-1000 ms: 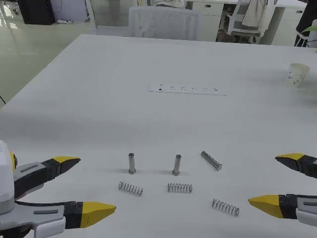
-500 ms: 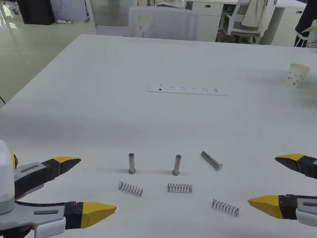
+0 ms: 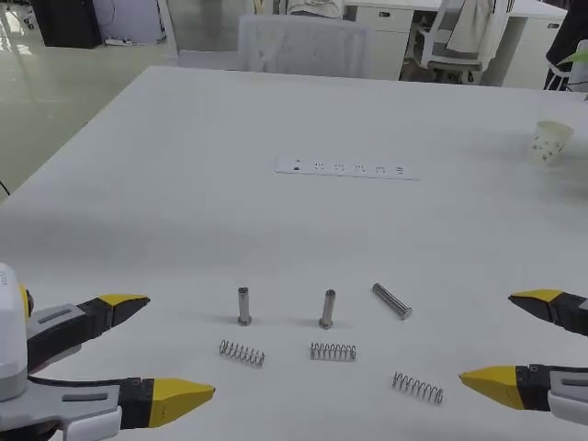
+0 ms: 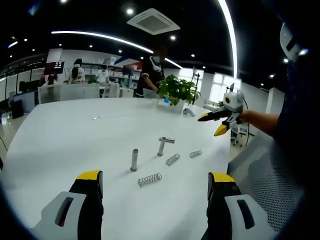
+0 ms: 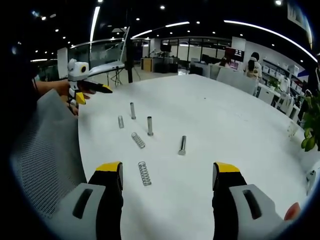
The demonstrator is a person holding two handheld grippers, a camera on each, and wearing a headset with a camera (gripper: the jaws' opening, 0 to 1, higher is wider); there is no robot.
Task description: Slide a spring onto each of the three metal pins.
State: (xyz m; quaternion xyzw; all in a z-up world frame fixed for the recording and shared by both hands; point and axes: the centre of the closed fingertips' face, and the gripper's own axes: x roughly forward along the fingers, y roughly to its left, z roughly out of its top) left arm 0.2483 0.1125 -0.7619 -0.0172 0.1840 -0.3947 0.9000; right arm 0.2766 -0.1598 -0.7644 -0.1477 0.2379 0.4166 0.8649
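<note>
- left gripper [image 3: 154, 344]: jaws spread wide, holding nothing, over the white table [image 3: 276, 220]
- right gripper [image 3: 503, 335]: same deal, wide open and empty
- between them, left pin [image 3: 243, 305] and middle pin [image 3: 328, 308] stand upright; right pin [image 3: 391, 300] lies flat, nearer the right gripper
- left spring [image 3: 242, 353], middle spring [image 3: 333, 352] and right spring [image 3: 417, 387] lie loose beside the pins, the last one near the right gripper's tip
</note>
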